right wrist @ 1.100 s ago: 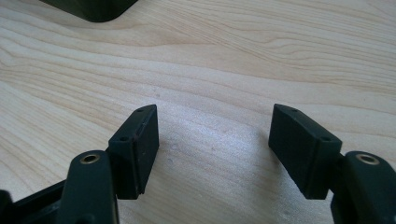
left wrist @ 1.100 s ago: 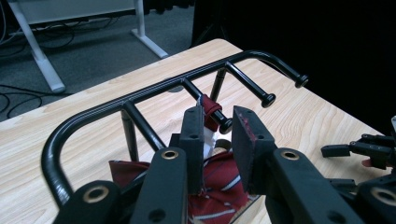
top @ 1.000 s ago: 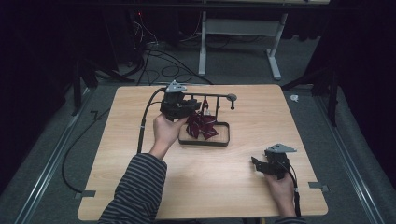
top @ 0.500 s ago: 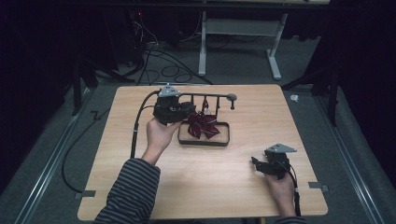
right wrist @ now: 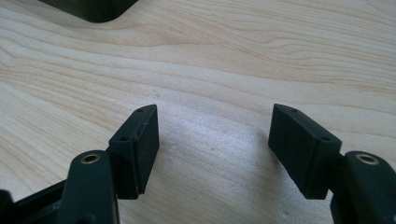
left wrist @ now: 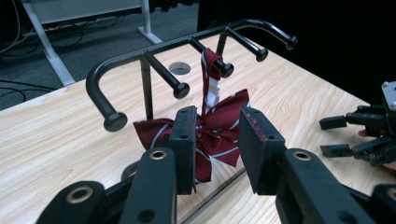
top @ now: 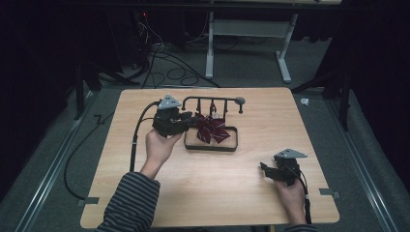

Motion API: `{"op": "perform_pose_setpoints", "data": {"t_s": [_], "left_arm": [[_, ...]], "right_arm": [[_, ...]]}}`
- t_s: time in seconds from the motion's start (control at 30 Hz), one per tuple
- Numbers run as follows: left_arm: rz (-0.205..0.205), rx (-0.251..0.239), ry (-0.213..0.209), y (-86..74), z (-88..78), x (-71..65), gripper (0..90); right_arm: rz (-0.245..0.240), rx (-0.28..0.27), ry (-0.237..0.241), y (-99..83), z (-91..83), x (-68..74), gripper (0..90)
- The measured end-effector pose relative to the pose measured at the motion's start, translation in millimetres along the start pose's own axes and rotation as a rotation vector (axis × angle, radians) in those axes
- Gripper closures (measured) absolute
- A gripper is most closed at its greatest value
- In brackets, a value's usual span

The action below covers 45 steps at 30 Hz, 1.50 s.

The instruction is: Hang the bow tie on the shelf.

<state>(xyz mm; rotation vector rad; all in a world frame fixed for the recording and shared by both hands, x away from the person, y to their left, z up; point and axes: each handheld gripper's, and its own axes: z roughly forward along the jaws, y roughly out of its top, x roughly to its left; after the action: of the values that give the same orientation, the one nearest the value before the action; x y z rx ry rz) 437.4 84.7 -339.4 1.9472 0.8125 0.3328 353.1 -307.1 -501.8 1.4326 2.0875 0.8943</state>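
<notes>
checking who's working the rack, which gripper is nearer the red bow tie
Left. The left gripper has its fingers open around the bow tie; the right gripper rests far off on bare table.

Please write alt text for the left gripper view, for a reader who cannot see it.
The left gripper's open jaws flank a maroon striped bow tie hanging by its strap from a peg of a black rack on a wooden table.

R gripper (right wrist: 212, 154) jaws wide apart over bare table (right wrist: 233, 56)
</notes>
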Motion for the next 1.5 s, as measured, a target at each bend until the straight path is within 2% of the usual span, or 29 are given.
{"op": "perform_pose_setpoints", "data": {"t_s": [0.4, 1.1, 1.5], "left_arm": [[0.012, -0.009, 0.014, -6.7, -11.6, -1.7, 66.2], [-0.020, -0.027, 0.023, -27.3, -31.6, -1.8, 64.3], [-0.052, -0.039, 0.028, -39.9, -41.2, 0.3, 63.2]], "right_arm": [[-0.001, 0.000, 0.000, 0.0, 0.0, 0.1, 34.7], [-0.003, 0.001, -0.001, 0.1, 0.0, 0.3, 34.7], [-0.004, 0.001, -0.002, 0.1, 0.1, 0.4, 34.6]]}}
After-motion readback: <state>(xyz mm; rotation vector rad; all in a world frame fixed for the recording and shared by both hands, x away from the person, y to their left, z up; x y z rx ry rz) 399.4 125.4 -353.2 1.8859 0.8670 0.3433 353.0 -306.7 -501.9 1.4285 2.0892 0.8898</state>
